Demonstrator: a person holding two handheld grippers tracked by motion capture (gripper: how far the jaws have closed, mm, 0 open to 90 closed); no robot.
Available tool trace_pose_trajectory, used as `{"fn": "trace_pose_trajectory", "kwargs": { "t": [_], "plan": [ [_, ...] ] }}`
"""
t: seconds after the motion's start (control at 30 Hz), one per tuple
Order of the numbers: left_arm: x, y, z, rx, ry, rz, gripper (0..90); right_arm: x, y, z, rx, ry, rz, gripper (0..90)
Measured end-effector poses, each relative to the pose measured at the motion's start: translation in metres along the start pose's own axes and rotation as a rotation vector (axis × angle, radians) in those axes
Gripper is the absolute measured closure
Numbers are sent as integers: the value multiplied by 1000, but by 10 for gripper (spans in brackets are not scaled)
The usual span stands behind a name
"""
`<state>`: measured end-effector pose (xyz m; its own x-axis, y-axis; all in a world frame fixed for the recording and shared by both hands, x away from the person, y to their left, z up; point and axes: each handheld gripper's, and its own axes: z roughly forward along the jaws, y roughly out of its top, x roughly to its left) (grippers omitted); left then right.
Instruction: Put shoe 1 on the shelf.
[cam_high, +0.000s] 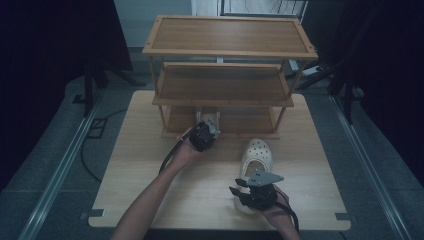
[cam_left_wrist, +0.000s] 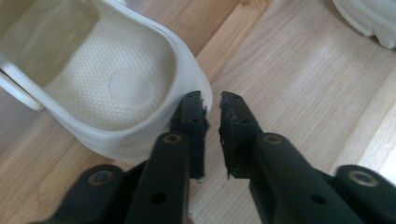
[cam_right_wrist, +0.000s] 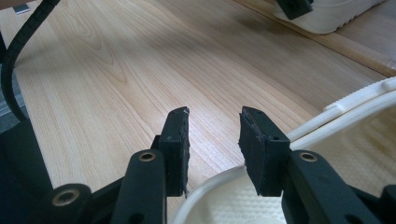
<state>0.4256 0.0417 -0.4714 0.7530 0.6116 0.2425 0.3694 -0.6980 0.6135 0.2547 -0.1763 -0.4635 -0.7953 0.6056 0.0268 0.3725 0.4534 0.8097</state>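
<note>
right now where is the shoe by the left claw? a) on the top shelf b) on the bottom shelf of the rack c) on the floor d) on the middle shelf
b: the high view shows the left claw at the rack's bottom shelf, and its own view shows the white shoe lying on that wooden board.

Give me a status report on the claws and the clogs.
Left claw open, beside heel of clog on rack's bottom shelf. Right claw open, astride rim of near clog on table. Nothing in the way.
</note>
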Motion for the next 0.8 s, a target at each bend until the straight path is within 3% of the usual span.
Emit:
{"fn": "trace_pose_trajectory", "kwargs": {
  "t": [0.03, 0.07, 0.2, 0.33, 0.43, 0.53, 0.8],
  "plan": [
    [1, -2, -4, -3, -2, 5, 764, 0, 0, 0, -2, -2, 2, 624],
    [-1, -4, -5, -32, -4, -26, 755, 0, 0, -1, -3, -3, 2, 624],
    [-2, -16, -22, -32, -42, -7, 684, -1, 0, -1, -3, -6, 4, 624],
    [-2, -30, -43, -42, -95, -13, 584, 1, 1, 0, -1, -2, 0, 624],
    [-6, -41, -58, -51, -104, -29, 524, 2, 2, 1, -2, 0, -4, 626],
    [-11, -52, -70, -70, -145, -63, 488, 3, 3, 2, -2, 3, -8, 628],
    [-32, -90, -85, -62, -177, -78, 465, 1, 2, -1, -9, 4, 4, 683]
  ]
}}
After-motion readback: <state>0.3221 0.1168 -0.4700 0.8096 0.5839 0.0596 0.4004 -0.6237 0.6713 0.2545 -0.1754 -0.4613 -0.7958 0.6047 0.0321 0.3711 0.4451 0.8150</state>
